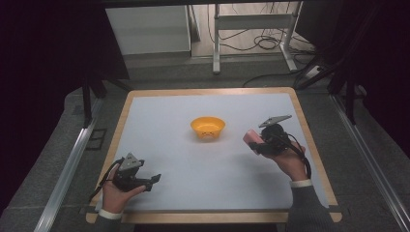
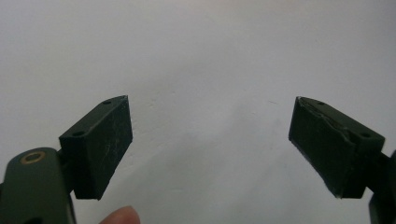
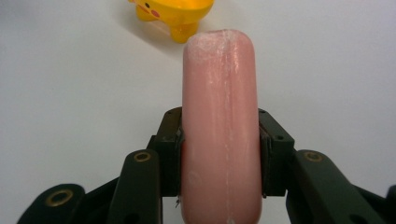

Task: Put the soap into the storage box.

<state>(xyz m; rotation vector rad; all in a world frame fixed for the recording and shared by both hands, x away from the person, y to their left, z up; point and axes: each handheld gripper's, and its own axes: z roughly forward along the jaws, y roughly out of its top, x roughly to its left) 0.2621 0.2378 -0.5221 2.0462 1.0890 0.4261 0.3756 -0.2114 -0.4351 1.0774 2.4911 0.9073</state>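
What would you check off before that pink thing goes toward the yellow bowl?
1. Right gripper clamped on the pink sausage-shaped piece: ok, jaws press both its sides.
2. Piece sits straight between the jaws: ok.
3. Yellow bowl upright on the white table: ok.
4. Bowl empty: ok in the high view.
5. Table between piece and bowl free: ok.
6. Left gripper out of the way: ok, open and holding nothing, at the near left of the table.

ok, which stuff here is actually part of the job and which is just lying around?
In the job:
- pink sausage-shaped piece, clamped in the right gripper
- yellow bowl, just ahead of it

Not in the job:
- left gripper, open, idle over the white mat
- desk frame and cables behind the table
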